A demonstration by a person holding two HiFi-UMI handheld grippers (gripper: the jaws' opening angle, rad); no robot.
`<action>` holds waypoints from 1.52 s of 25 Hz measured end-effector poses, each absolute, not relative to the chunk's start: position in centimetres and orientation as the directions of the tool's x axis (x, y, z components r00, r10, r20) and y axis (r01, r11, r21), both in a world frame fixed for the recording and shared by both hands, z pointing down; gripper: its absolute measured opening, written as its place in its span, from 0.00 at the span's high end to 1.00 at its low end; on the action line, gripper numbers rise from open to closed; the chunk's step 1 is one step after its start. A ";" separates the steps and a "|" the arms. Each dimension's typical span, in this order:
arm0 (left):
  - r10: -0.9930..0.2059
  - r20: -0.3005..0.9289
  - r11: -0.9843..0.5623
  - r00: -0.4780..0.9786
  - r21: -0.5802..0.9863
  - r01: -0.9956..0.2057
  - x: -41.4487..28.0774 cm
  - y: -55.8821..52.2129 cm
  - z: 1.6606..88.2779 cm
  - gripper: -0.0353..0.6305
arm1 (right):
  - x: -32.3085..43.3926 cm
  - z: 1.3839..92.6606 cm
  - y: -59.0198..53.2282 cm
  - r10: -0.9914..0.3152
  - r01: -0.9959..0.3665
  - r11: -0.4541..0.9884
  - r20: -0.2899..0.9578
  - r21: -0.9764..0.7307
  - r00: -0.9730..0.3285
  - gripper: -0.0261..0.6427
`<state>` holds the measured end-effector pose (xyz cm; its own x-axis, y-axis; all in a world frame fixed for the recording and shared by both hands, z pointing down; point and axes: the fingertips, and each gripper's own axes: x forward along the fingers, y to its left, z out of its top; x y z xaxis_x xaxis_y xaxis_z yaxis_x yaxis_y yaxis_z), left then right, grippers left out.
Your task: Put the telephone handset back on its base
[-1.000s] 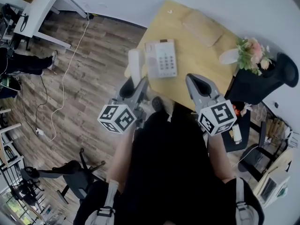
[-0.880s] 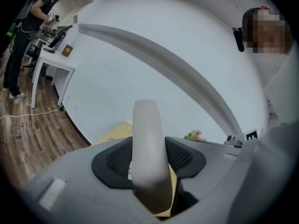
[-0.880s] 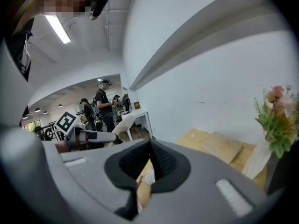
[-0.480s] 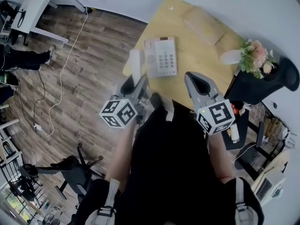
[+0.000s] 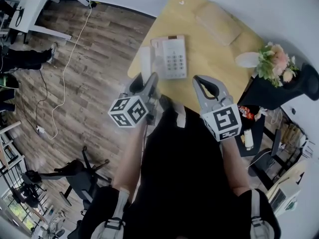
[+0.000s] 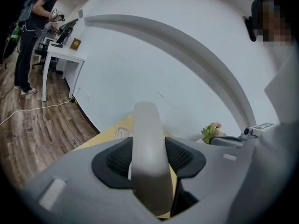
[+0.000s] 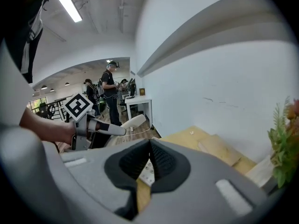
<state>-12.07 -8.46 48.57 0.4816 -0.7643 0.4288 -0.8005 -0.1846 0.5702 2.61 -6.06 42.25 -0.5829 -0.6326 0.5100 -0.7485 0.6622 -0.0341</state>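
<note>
Closer to the base than a second ago, the left claw [image 6: 148, 164] pinches the handset [image 5: 145, 61] by its near end, and the far end sticks out ahead. The handset's long axis runs near to far, roughly parallel to the base [image 5: 170, 57], which lies just to its right on the bench [image 5: 209, 63]. The coming move looks like a short shift right and down. The right claw [image 7: 149, 160] is pressed together, empty, farther right.
</note>
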 end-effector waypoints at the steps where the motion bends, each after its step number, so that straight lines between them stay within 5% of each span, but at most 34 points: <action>1: -0.764 0.434 -0.179 0.478 0.569 -0.803 -11.9 -8.7 48.9 0.61 | 2.8 42.4 -6.2 -0.629 -0.748 0.662 0.513 -0.039 -0.584 0.96; 38: -0.688 0.679 -0.016 0.258 0.341 -0.940 -9.9 -15.0 60.8 0.62 | 6.3 46.4 -9.4 -0.562 -0.748 0.621 0.532 -0.234 -0.633 0.96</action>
